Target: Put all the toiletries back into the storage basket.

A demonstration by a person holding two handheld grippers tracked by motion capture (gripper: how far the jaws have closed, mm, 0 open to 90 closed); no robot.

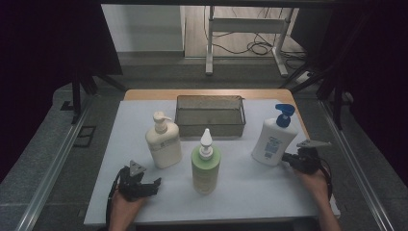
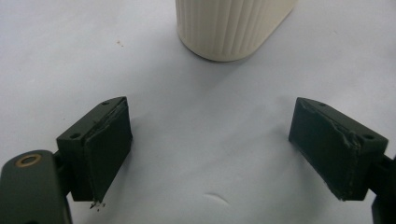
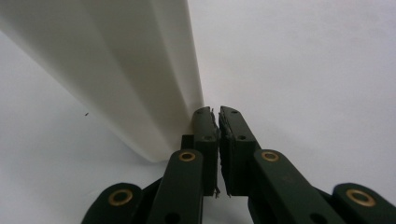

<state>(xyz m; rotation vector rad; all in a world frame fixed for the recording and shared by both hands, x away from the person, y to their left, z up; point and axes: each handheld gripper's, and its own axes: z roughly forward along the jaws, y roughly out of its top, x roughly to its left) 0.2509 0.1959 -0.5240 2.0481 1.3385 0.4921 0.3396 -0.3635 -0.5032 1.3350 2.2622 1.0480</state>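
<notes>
1. Pump bottles: three, namely a cream bottle (image 1: 163,142), a green bottle (image 1: 206,166) and a blue-capped bottle (image 1: 275,138).
2. Wire baskets: one wire basket (image 1: 210,115).
3. Grippers: two, a left gripper (image 1: 153,185) and a right gripper (image 1: 286,158).
</notes>
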